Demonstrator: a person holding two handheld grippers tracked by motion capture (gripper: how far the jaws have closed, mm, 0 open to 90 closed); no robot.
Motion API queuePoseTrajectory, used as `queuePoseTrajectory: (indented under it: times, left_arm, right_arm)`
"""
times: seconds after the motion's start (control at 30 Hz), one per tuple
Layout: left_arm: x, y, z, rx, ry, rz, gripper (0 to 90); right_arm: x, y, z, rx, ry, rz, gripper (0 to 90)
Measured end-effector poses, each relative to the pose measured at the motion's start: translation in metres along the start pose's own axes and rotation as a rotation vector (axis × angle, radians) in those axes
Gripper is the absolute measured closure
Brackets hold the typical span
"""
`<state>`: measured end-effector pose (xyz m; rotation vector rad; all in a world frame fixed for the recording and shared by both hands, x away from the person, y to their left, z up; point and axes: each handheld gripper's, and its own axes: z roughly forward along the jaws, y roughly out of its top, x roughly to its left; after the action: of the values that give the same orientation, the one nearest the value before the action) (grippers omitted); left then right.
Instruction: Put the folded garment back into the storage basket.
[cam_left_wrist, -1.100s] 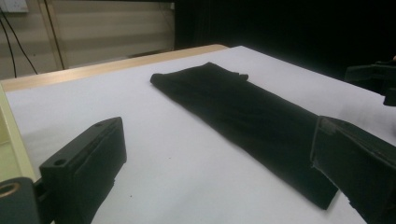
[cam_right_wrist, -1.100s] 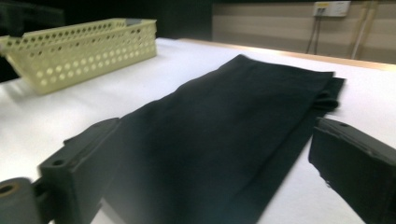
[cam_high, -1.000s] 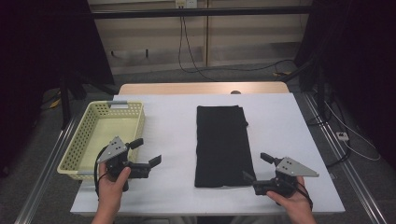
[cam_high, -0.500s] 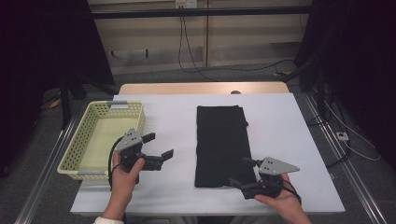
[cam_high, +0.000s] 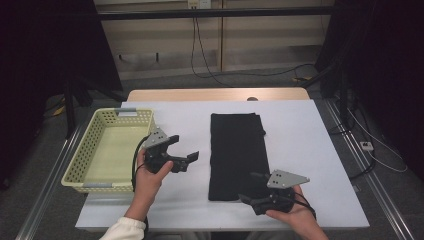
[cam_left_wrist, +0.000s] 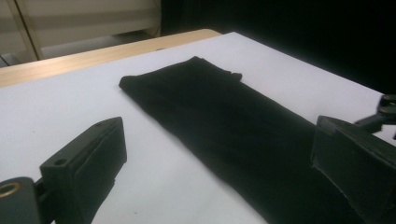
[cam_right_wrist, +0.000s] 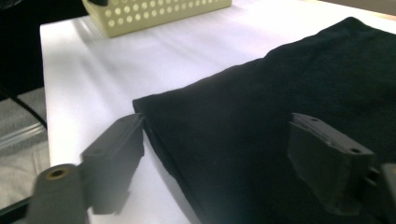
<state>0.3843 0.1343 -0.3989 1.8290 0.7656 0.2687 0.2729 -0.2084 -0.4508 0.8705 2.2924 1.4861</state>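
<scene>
A black folded cloth (cam_high: 236, 155) lies lengthwise on the middle of the white table (cam_high: 310, 150). My left gripper (cam_high: 184, 148) hovers just left of the cloth, open, with its jaws pointing at the cloth's long side. In the left gripper view the wide-spread left gripper (cam_left_wrist: 219, 172) frames the cloth (cam_left_wrist: 210, 102). My right gripper (cam_high: 248, 187) is at the cloth's near edge. Its jaws have just been closing, and in the right gripper view the right gripper (cam_right_wrist: 219, 154) straddles the cloth's (cam_right_wrist: 289, 79) near corner without pressing on it.
A pale yellow perforated basket (cam_high: 80, 155) stands at the table's left edge and holds nothing; its wall (cam_right_wrist: 154, 14) also shows in the right gripper view. Bare white table lies right of the cloth. A wooden strip (cam_high: 215, 95) runs along the far edge.
My left gripper moved right, away from the basket toward the cloth. My right gripper moved left onto the cloth's near edge, and its jaws look a little narrower.
</scene>
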Motion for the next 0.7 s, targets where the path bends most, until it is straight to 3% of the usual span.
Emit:
queuePoseTrajectory:
  times: [0.27, 0.7]
  left_arm:
    - [0.002, 0.003, 0.005, 0.019, 0.005, 0.01, 3.8]
    - [0.004, 0.002, 0.014, 0.045, 0.005, 0.01, 3.8]
  right_arm:
    - [0.0, 0.0, 0.002, 0.046, 0.037, -0.014, 33.8]
    - [0.007, 0.001, 0.026, 0.205, 0.093, -0.118, 51.2]
